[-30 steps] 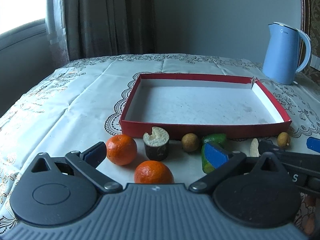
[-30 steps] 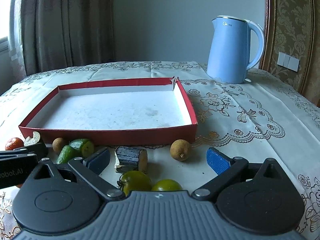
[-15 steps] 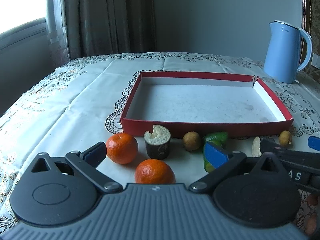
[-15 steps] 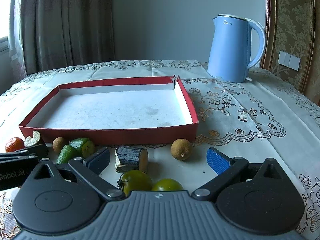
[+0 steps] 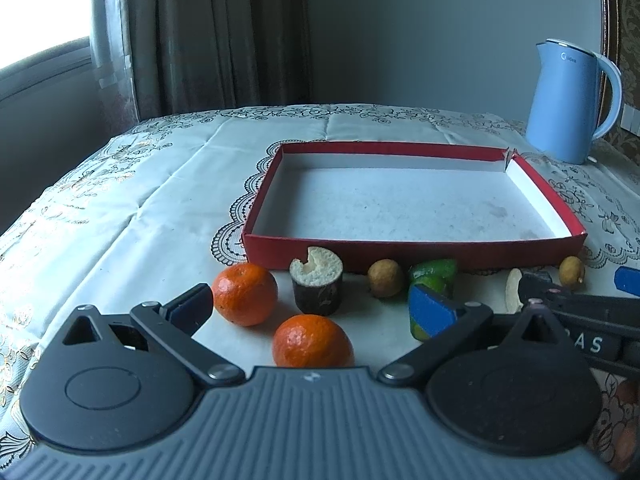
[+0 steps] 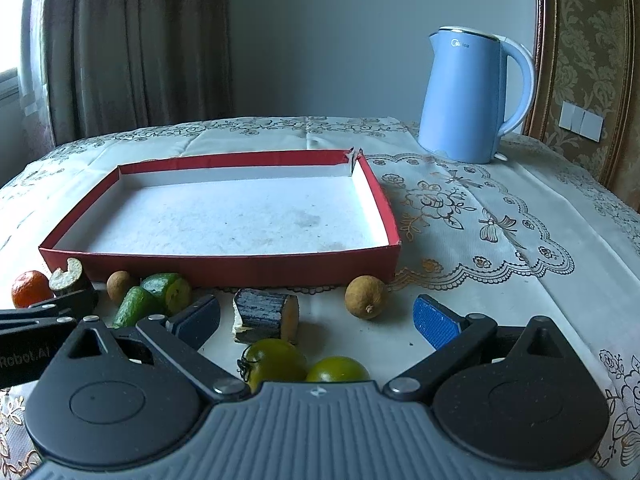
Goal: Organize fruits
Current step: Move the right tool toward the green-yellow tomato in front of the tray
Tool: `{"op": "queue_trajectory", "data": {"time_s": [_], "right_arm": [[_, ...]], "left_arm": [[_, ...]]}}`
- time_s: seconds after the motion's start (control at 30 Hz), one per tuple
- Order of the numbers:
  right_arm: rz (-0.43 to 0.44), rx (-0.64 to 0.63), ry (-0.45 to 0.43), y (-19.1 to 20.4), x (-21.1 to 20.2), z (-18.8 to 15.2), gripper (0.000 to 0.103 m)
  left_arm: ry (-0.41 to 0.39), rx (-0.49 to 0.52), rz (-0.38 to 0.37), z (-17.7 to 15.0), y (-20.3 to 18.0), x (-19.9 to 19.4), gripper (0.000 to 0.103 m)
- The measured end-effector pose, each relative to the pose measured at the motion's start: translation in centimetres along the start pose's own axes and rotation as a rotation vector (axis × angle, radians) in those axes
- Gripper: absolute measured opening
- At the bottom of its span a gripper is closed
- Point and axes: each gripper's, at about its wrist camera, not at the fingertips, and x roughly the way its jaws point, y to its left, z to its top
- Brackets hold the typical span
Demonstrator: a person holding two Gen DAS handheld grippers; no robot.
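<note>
- The red tray (image 5: 412, 254) is the landmark here; nothing is sitting in it yet, and all the fruit is lined up on the counter (image 5: 132, 216) along its near wall.
- Left gripper (image 5: 310, 308): fingers spread wide, nothing held. A near mandarin (image 5: 313, 341) lies right between them, and a second mandarin (image 5: 245, 294) sits just in front of the tray's near-left corner.
- Mandarins are probably light with a soft, slightly grippy peel, so a gentle squeeze across the widest part should do; too much pressure and they'd likely get squashed.
- The cut sugarcane piece (image 5: 317, 286) stands upright just before the tray wall. It looks stiff and woody, so it could be taken firmly around the dark bark.
- Right gripper (image 6: 318, 322): fingers also wide and empty. Two green tomatoes (image 6: 274, 360) touch each other well before the tray, half hidden under the gripper body. Smooth skin there, likely slippery, so a centred grip is wanted.
- A second sugarcane piece (image 6: 266, 314) lies on its side near the tray's front wall; rolling can be expected if it's nudged.
- A longan (image 6: 366, 296) rests by the tray's near-right corner, another longan (image 6: 119, 286) further left. Small, round, thin-shelled, easily flicked away.
- Green feijoa-like fruits (image 6: 154, 300) lie between the left longan and the fallen cane.
</note>
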Motion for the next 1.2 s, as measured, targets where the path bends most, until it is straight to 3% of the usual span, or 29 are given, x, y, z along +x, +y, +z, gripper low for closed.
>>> {"op": "queue_trajectory", "data": {"time_s": [0.63, 0.97, 1.2], "right_arm": [[0.015, -0.010, -0.082, -2.0, -1.9, -0.1, 0.103], [0.107, 0.000, -0.030, -3.7, -1.6, -1.8, 0.103], [0.074, -0.011, -0.048, -4.0, -1.6, -2.2, 0.103]], "left_arm": [[-0.065, 0.025, -0.041, -1.5, 1.6, -2.2, 0.103], [-0.056, 0.014, -0.064, -2.8, 3.3, -2.7, 0.103], [-0.037, 0.024, -0.061, -3.4, 3.3, -2.0, 0.103]]}}
